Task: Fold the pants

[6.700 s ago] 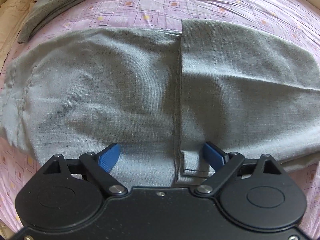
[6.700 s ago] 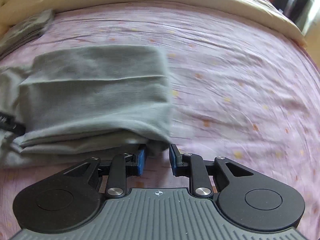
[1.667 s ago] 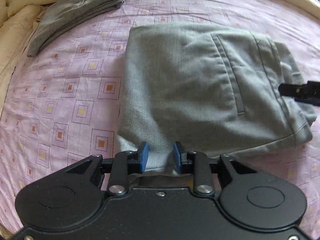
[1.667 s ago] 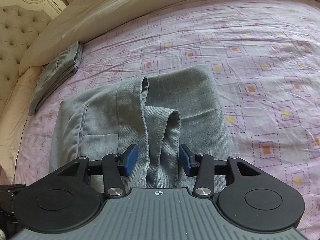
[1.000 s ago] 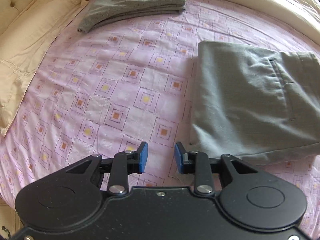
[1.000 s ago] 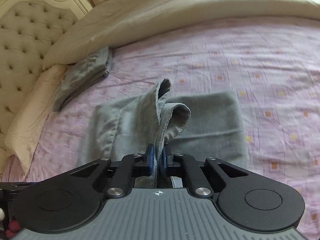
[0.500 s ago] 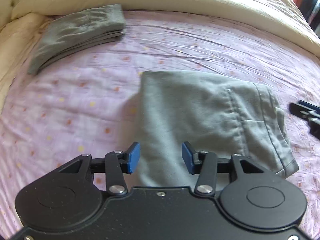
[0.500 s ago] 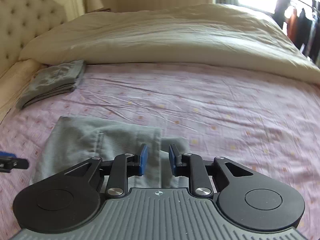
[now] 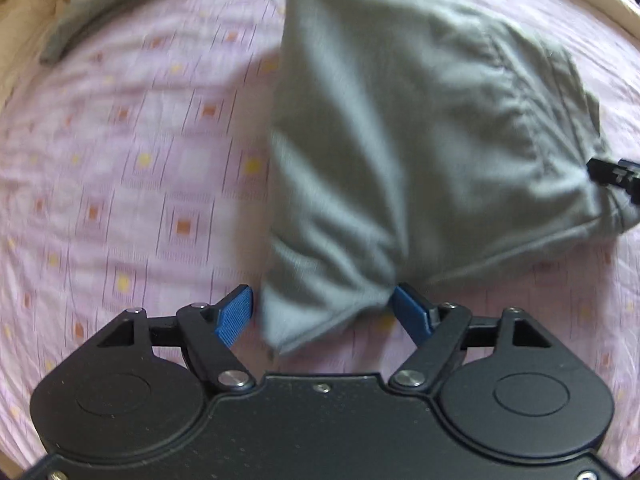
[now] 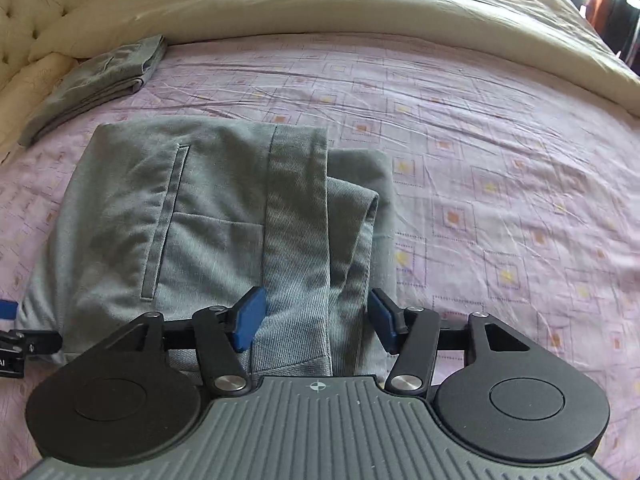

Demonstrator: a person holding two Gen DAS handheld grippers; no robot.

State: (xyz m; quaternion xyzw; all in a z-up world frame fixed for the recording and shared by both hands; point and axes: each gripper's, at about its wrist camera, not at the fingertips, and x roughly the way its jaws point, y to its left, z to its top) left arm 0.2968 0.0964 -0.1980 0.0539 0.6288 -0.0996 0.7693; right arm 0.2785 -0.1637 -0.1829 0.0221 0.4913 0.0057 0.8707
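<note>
The grey pants (image 9: 420,128) lie folded into a thick square on the pink patterned sheet (image 9: 140,160). My left gripper (image 9: 322,312) points down at their near corner; its jaws are opening, and the corner lies loose between the blue pads. My right gripper (image 10: 316,318) hovers over the waistband end of the pants (image 10: 180,208); its jaws are also opening, with the waistband strip and a rumpled fold between the pads, not pinched. The right gripper's tip (image 9: 616,174) shows at the pants' far edge in the left wrist view.
A second pair of folded grey pants (image 10: 100,80) lies at the back left near the tufted headboard (image 10: 36,4). A cream duvet (image 10: 340,4) is bunched along the far side of the bed. Hanging clothes (image 10: 608,4) show at the top right.
Both grippers have sunk toward the pants and their jaws have spread. The right gripper, shut on a raised fold a second ago, has let it go; the fabric now lies flat.
</note>
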